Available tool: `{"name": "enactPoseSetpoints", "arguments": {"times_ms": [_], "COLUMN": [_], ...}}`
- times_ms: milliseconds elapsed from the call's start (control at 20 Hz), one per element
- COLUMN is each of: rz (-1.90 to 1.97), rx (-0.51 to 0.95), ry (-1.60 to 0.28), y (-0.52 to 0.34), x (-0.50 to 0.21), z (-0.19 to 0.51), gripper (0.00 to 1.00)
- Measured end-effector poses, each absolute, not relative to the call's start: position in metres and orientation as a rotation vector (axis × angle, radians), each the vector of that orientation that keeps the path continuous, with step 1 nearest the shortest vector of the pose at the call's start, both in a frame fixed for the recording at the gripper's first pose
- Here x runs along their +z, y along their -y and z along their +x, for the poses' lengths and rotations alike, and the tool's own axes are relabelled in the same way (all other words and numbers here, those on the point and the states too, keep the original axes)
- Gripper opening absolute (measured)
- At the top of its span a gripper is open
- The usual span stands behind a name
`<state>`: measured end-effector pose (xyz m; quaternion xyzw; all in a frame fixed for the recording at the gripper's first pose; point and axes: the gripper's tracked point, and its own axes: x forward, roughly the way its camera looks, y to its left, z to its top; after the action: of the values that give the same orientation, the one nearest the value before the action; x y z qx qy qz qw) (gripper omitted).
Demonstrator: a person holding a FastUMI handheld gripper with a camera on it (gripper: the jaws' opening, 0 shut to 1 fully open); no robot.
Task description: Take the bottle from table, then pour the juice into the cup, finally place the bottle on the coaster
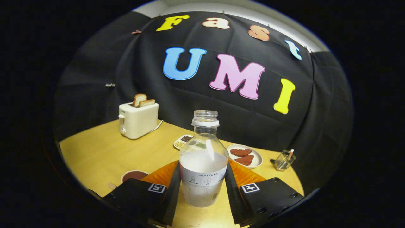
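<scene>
Firmly, the gripper (203,185) clamps the uncapped bottle (203,164) upright between both fingers, keeping juice level above the bench (101,152).

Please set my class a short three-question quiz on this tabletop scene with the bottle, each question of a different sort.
1. True or false: the bottle stands upright between the fingers of the hand-held gripper, with its cap off.
2. Multiple choice: what sticks out of the top of the toaster? A) a spoon B) slices of bread C) a straw
3. Fill in the blank: the small plate just beyond the bottle holds two reddish-brown pieces of ____.

Key
1. True. Both fingers sit against the bottle's sides, and the neck is open.
2. B.
3. Food; what kind it is cannot be told from this view.
</scene>
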<state>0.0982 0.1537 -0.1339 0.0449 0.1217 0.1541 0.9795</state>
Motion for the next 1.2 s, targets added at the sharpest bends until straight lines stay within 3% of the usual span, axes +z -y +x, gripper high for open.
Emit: {"name": "enactPoseSetpoints", "arguments": {"times_ms": [650,1200], "rz": [0.308,0.291], "rx": [0.275,0.297], "ry": [-0.075,-0.114], "y": [-0.160,-0.180], "x": [-0.143,-0.202], "z": [0.194,0.204], "gripper": [0.73,0.73]}}
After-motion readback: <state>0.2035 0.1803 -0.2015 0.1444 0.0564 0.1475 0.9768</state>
